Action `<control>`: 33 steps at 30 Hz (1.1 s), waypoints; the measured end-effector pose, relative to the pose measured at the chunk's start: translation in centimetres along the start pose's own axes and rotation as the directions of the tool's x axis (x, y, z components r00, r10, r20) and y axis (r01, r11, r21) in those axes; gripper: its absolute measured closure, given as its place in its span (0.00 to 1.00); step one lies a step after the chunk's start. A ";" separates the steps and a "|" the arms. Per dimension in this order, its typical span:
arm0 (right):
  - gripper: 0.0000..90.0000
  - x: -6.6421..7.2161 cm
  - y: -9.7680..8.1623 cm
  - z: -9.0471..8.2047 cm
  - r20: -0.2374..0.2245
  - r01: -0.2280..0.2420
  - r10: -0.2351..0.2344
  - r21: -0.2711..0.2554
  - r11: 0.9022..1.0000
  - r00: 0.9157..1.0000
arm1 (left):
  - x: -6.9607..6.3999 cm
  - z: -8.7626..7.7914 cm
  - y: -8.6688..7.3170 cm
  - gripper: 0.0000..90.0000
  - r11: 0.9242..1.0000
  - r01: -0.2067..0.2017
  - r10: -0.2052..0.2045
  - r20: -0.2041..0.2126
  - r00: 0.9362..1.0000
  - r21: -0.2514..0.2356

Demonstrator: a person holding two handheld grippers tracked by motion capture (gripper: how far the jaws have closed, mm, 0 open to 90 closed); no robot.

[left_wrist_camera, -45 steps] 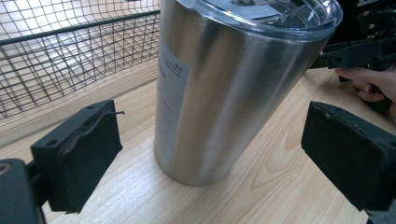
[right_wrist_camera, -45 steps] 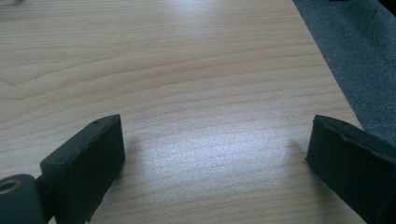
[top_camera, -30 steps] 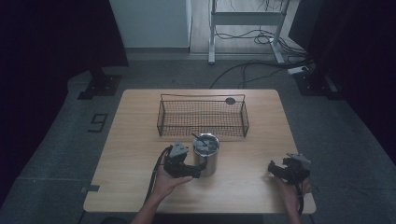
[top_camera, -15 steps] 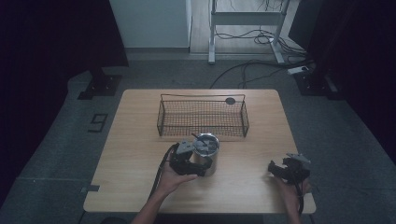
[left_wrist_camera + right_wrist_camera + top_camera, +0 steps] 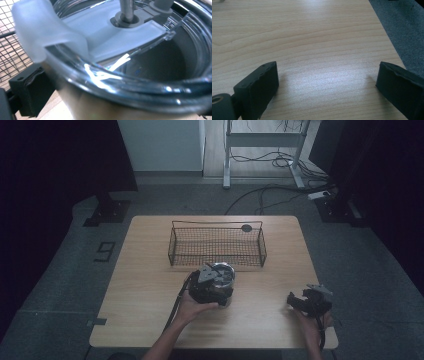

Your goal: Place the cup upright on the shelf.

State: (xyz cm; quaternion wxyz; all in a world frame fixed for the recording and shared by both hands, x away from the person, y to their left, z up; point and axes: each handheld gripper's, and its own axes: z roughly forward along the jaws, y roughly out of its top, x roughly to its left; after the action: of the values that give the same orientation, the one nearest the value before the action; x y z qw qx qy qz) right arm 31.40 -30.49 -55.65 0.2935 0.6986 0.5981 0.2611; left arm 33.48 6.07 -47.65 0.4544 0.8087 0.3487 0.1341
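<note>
Steel and clear plastic make up the lidded tumbler (image 5: 223, 281) that stands upright on the wooden table (image 5: 145, 290), just in front of the wire basket (image 5: 217, 247) and a little left of the table's middle. In the left gripper view the tumbler's (image 5: 112, 100) metal wall rises close to the lens, topped by a transparent lid (image 5: 140, 75) with a frosted flap (image 5: 42, 30) and a grey hub; the basket's mesh (image 5: 12, 50) shows behind it at the left.

Around the tumbler sits the left gripper (image 5: 210, 289), held from the near side by the person's left hand (image 5: 192, 307). Its jaws have just been opening and now stand wide, with the tumbler between them; one black pad (image 5: 32, 92) lies just beside the metal wall, and whether it touches cannot be told.

Farther out, near the table's right front corner, the right gripper (image 5: 305, 302) rests low in the right hand (image 5: 312, 322), well apart from the tumbler. Its two black jaws stand wide over bare wood (image 5: 324, 62) with nothing between them.

Beyond the basket, a small dark disc (image 5: 246, 227) sits at the basket's far right rim. Grey carpet (image 5: 360, 270) surrounds the table.
</note>
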 end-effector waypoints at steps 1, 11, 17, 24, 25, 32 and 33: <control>0.05 0.0 0.0 0.0 0.000 0.000 0.000 0.000 1.000 1.000 | 0.0 0.0 0.0 0.00 1.000 0.000 0.000 0.000 1.000 0.000; 0.05 0.0 0.0 0.0 0.000 0.000 0.000 0.000 1.000 1.000 | -0.4 1.1 0.0 0.02 0.999 -0.030 0.029 -0.035 0.999 -0.027; 0.05 0.0 0.0 0.0 0.000 0.000 0.000 0.000 1.000 1.000 | -0.4 1.0 0.0 0.03 0.999 -0.046 0.045 -0.038 0.998 -0.027; 0.05 0.0 0.0 0.0 0.000 0.000 0.000 0.000 1.000 1.000 | -0.4 0.9 0.0 0.04 0.998 -0.051 0.050 -0.041 0.998 -0.027; 0.05 0.0 0.0 0.0 0.000 0.000 0.000 0.000 1.000 1.000 | -0.5 0.9 0.0 0.04 0.998 -0.049 0.048 -0.045 0.998 -0.026; 0.05 0.0 0.0 0.0 0.001 0.000 0.000 0.001 1.000 1.000 | -0.1 0.0 0.3 0.04 0.998 -0.020 0.019 -0.025 1.000 -0.054; 0.05 0.0 0.0 0.0 0.001 0.000 0.000 0.001 1.000 1.000 | 0.1 -0.3 0.4 0.04 0.998 -0.017 0.015 -0.021 1.000 -0.058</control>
State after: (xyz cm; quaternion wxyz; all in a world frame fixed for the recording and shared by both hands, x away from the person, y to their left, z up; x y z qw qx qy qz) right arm 31.43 -30.53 -55.64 0.2934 0.6988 0.5980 0.2607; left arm 33.60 6.14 -47.15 0.4732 0.7964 0.3428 0.1563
